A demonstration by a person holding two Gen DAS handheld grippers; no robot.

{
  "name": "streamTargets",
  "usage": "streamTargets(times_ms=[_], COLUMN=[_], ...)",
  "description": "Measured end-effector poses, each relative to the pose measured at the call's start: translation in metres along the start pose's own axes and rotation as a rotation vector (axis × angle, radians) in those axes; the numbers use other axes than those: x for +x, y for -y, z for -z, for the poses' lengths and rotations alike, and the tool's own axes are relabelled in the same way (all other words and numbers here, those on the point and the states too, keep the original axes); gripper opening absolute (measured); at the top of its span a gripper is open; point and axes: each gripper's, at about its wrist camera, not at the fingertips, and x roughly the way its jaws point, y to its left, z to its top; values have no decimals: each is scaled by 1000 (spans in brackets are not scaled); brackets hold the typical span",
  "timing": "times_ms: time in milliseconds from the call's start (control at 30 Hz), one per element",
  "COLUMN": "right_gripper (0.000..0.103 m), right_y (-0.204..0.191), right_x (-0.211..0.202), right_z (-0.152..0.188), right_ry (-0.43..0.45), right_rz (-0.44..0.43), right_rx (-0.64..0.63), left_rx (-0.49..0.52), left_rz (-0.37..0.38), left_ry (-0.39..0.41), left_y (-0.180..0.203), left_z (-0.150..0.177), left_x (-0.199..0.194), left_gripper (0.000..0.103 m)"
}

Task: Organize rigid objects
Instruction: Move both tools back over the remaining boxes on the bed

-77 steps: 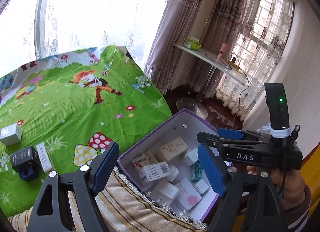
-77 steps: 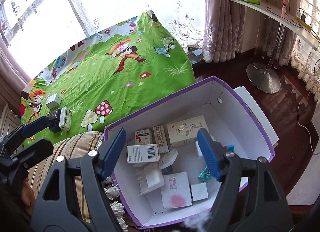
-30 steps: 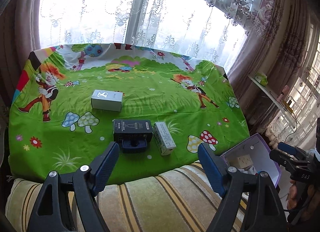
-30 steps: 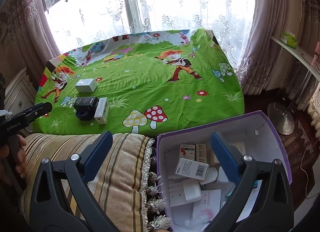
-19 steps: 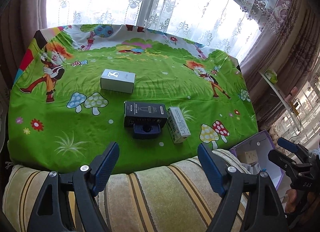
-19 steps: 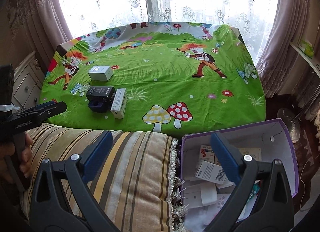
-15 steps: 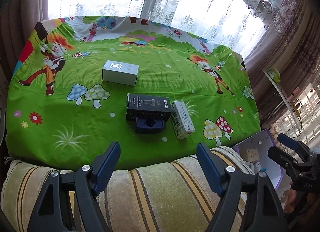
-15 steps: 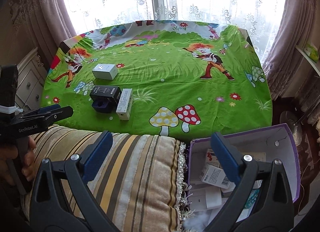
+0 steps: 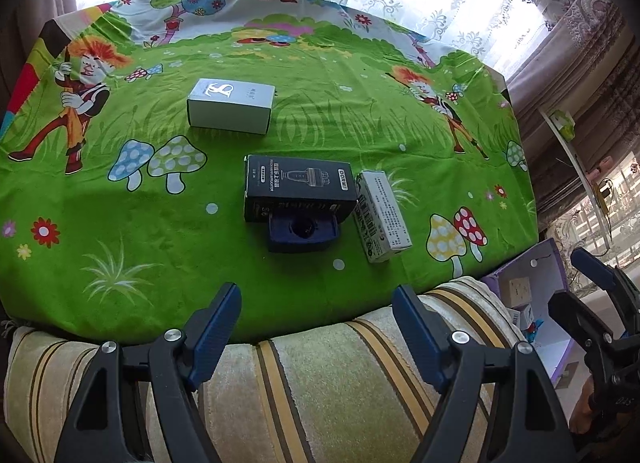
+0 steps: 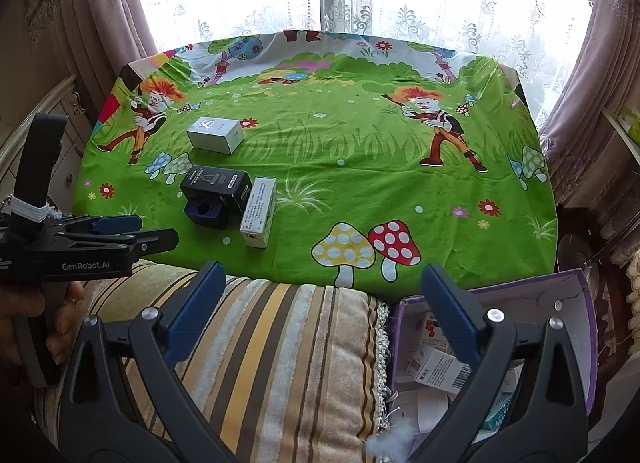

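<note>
Three boxes lie on the green cartoon tablecloth: a silver-white box at the back, a black box with a dark blue tray sticking out of its near side, and a narrow white box beside it on the right. My left gripper is open and empty, short of the black box, over the striped cushion. My right gripper is open and empty, over the cushion beside the purple box.
A striped cushion lies along the table's near edge. The purple cardboard box at the right holds several small packages. Curtains and a window stand behind the table. A shelf is at the far right.
Both grippers swung left from over the purple box to face the table. The left gripper has since come closer to the three boxes. Both stayed open.
</note>
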Motion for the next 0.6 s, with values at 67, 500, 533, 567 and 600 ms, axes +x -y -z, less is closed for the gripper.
streamTargets(times_ms=[67,500,533,567,600], right_gripper=[99,99,99,99,99], right_y=[-1,-19,-20,-22,-23], right_x=[3,28,31,34,37], right_z=[-1,-16,-17,-18,-19], right_ry=[-4,-54,-60,-67,-75], right_rz=[-2,-41,-46,-51,-54], right_rx=[0,-50,-55,-57,-60], left_rx=[-4,-33,-37,-40,-42], left_rz=[-1,-52,-57,-62,-65], left_ry=[-22,-103,-109,-114,-118], left_y=[-1,-5,-5,-6,-6], left_z=[-5,-31,-33,-34,-35], left_x=[8,51,54,57,60], left_gripper=[78,72,69,66,66])
